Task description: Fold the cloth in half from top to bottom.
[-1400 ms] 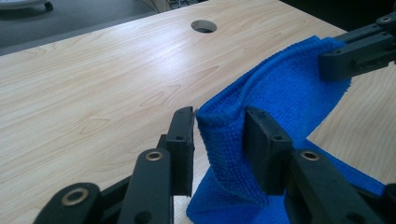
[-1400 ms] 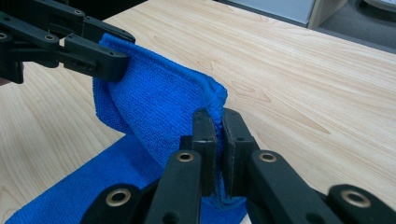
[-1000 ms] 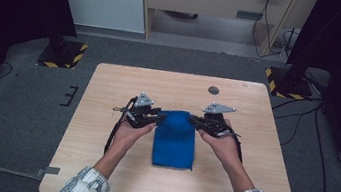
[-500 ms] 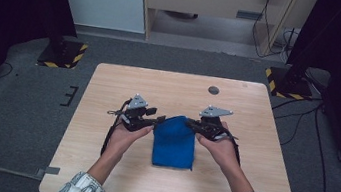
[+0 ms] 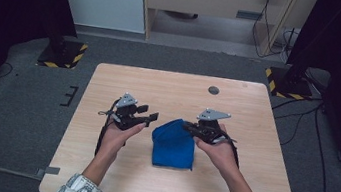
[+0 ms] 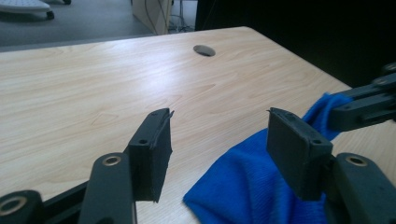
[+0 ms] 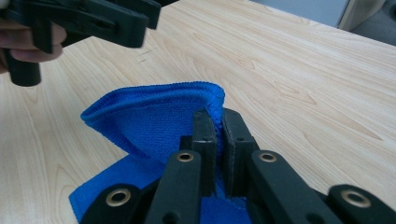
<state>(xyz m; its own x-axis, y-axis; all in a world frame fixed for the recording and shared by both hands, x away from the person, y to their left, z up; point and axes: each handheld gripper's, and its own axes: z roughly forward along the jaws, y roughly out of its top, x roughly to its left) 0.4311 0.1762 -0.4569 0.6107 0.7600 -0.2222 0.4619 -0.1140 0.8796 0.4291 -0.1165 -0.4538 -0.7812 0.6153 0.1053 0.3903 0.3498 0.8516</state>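
Observation:
A blue cloth (image 5: 173, 144) lies folded near the middle of the wooden table (image 5: 174, 91). My right gripper (image 5: 188, 127) is shut on the cloth's far right corner and holds it lifted off the table; in the right gripper view the cloth (image 7: 154, 119) arches up from the pinched edge, gripper (image 7: 215, 123). My left gripper (image 5: 153, 117) hangs open just left of the cloth with nothing between its jaws. In the left gripper view, gripper (image 6: 217, 140), the cloth (image 6: 247, 186) lies below and to the right of the jaws.
A small round cable hole (image 5: 213, 90) sits in the table near its far edge. Black stands with yellow-striped bases (image 5: 63, 54) flank the table on the grey floor. A white cabinet and a wooden unit stand behind.
The left gripper has let go of the cloth's far left corner, opened and drawn away to the left. The right gripper keeps its hold on its corner.

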